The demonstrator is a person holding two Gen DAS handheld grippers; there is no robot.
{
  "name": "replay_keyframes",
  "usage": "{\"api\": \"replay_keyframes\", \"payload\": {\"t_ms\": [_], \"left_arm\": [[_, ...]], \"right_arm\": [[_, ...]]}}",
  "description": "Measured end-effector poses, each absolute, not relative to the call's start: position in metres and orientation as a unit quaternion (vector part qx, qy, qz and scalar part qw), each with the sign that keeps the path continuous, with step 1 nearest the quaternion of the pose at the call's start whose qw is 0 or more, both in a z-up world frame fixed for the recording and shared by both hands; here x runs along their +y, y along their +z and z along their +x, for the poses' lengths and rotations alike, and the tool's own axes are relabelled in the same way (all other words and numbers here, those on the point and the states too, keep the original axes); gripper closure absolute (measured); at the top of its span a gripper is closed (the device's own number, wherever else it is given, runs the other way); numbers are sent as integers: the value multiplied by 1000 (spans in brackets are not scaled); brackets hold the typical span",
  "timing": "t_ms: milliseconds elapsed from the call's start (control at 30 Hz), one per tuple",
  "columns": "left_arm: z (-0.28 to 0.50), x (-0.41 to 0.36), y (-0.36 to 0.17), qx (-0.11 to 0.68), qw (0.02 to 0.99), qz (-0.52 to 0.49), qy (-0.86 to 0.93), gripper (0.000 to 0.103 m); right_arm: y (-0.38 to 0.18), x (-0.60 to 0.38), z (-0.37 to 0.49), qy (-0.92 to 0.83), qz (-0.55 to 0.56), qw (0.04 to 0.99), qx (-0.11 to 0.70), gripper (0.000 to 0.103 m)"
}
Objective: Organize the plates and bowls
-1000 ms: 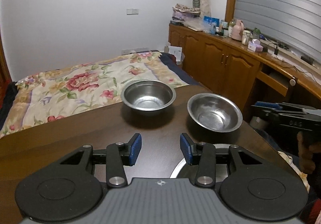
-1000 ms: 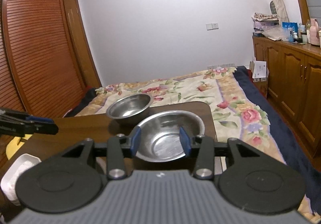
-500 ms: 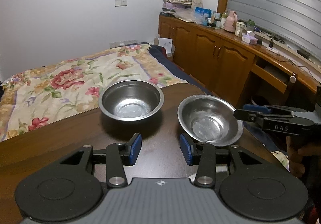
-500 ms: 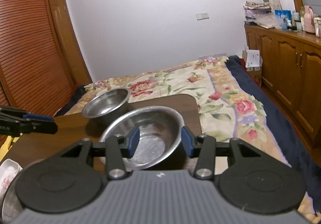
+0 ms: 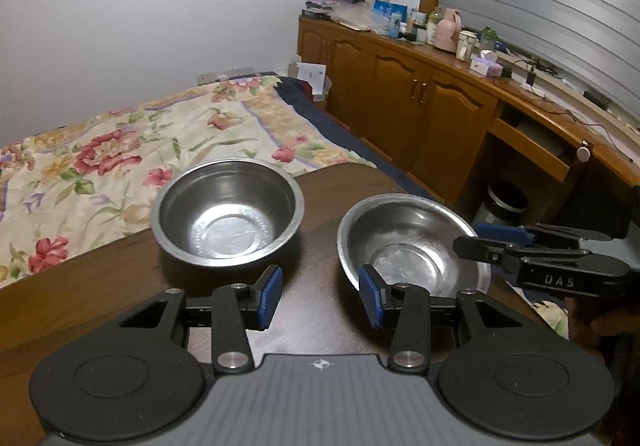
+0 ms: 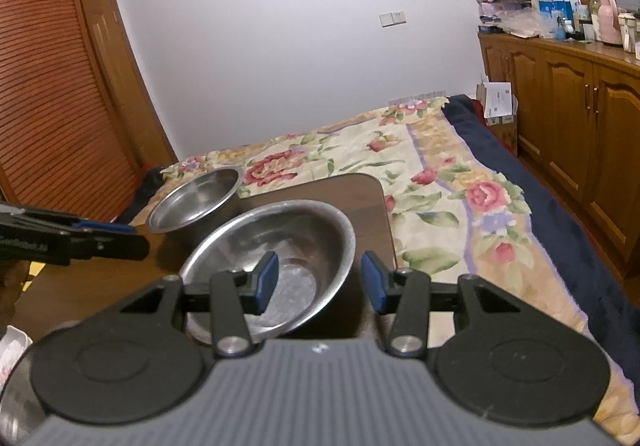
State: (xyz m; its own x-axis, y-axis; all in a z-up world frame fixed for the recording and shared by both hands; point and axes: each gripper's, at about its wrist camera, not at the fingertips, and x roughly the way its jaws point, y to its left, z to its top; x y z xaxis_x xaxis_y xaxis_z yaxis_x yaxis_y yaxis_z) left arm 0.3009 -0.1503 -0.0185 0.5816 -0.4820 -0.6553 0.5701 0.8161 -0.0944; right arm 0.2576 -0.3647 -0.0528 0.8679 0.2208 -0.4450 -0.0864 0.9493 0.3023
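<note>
A: Left to right. Left tool (image 5: 320, 296), jaws apart, nothing between them, hovering over the dark wooden tabletop (image 5: 100, 294).
B: Bowls?
A: Two steel ones. Deeper bowl (image 5: 228, 212) sits upright near the tabletop's far edge, bed (image 5: 120, 150) behind it. Shallower bowl (image 5: 408, 246) to its right, tilted, near the right edge, apart from the first.
B: Right tool?
A: Right tool (image 6: 320, 284), jaws apart too, holding nothing. Its left pad sits over the shallower bowl's inside, right pad outside the rim, so the rim is between them. Can't tell if either pad touches.
B: Anything else?
A: Wooden cabinets (image 5: 420, 106) along the right wall.
</note>
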Motion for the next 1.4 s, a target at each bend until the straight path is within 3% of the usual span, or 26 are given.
{"api": "replay_keyframes", "payload": {"t_ms": [600, 967, 1033, 1100, 1267, 1400], "left_arm": [[325, -172, -36, 384, 864, 57, -321, 59], [334, -183, -40, 399, 853, 49, -333, 67], [336, -186, -43, 407, 849, 50, -332, 77], [337, -186, -44, 412, 849, 49, -327, 82], [332, -182, -38, 408, 851, 42, -330, 83], [326, -177, -30, 396, 854, 33, -335, 83]], "right_arm": [[-61, -361, 264, 93, 157, 949, 257, 56], [-59, -355, 263, 97, 149, 947, 268, 56], [-59, -354, 264, 100, 146, 946, 272, 58], [-59, -352, 263, 91, 137, 948, 273, 67], [-54, -357, 262, 88, 141, 948, 271, 78], [-45, -356, 259, 88, 141, 951, 260, 79]]}}
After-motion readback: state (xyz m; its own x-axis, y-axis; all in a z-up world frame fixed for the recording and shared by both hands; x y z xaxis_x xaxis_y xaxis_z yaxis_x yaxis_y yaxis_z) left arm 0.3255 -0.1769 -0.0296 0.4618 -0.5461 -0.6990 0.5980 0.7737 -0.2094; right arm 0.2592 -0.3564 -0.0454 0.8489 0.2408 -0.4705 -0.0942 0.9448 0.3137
